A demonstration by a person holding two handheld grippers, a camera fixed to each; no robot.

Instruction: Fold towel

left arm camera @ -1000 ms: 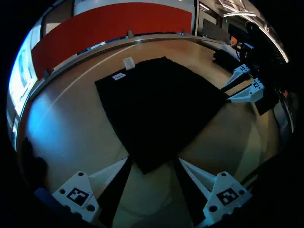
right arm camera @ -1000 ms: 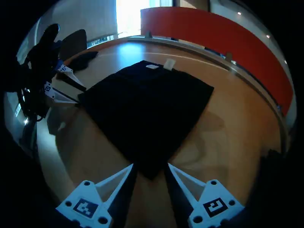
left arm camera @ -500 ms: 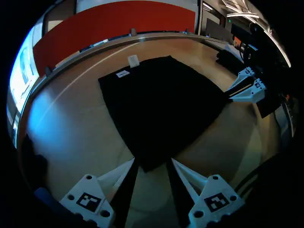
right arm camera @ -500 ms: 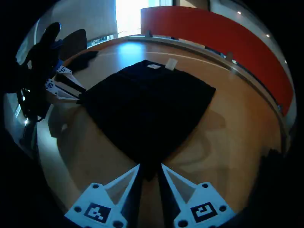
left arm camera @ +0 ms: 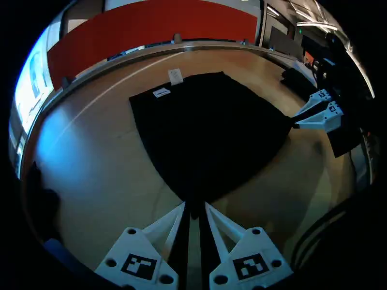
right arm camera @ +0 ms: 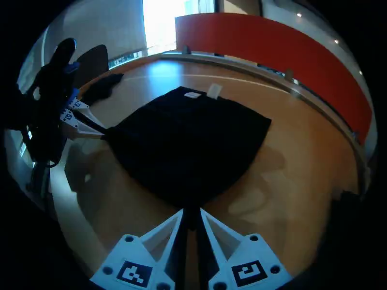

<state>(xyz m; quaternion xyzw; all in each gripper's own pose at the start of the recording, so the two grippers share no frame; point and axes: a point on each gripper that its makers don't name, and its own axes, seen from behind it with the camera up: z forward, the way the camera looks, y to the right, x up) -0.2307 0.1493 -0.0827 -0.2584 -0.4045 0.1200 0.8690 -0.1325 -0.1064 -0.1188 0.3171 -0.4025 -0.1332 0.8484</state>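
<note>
Left tongs (left arm camera: 195,207) and right tongs (right arm camera: 192,213) reach forward, each pinched on a towel (left arm camera: 208,130) corner

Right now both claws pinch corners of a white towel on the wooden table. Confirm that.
Wrong colour: the towel is black, as the left gripper view shows. The left claw and right claw do pinch its corners on the wooden table.

Towel (left arm camera: 208,130) lies on table (left arm camera: 92,159), left gripper (left arm camera: 195,212) and right gripper (right arm camera: 192,216) at 2 corners.
</note>
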